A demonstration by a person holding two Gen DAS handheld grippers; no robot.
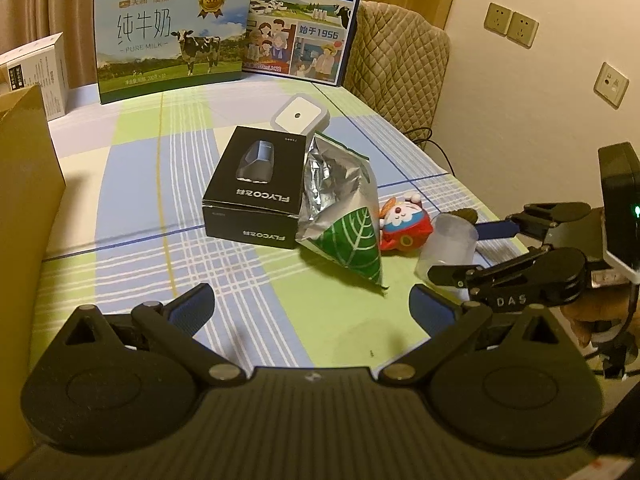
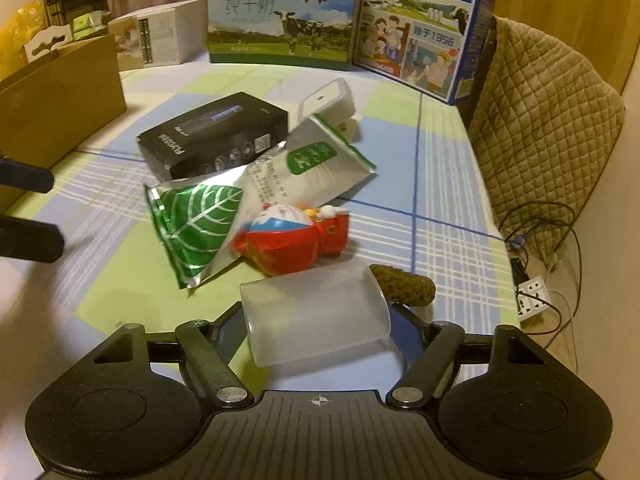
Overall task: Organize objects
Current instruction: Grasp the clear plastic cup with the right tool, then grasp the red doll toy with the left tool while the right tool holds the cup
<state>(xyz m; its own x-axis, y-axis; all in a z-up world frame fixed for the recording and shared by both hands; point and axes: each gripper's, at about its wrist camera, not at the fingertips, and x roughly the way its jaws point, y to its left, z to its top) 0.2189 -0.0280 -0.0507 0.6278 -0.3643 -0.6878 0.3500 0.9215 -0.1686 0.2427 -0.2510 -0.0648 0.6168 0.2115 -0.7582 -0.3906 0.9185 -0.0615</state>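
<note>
A frosted plastic cup (image 2: pixel 316 314) lies on its side between my right gripper's fingers, which are closed on it; it also shows in the left wrist view (image 1: pixel 448 250). My right gripper (image 1: pixel 468 250) reaches in from the right. My left gripper (image 1: pixel 312 304) is open and empty above the checked tablecloth. In the middle lie a black FLYCO box (image 1: pixel 254 188), a silver and green foil bag (image 1: pixel 340 208), a red Doraemon toy (image 1: pixel 404 222) and a white square device (image 1: pixel 299 117). A brown knitted piece (image 2: pixel 404 284) lies behind the cup.
A brown cardboard box (image 1: pixel 24 208) stands at the left edge. Two milk cartons (image 1: pixel 170 40) and a white box (image 1: pixel 38 72) line the back. A quilted chair (image 1: pixel 396 64) stands at the right, with cables and a power strip (image 2: pixel 534 294) below.
</note>
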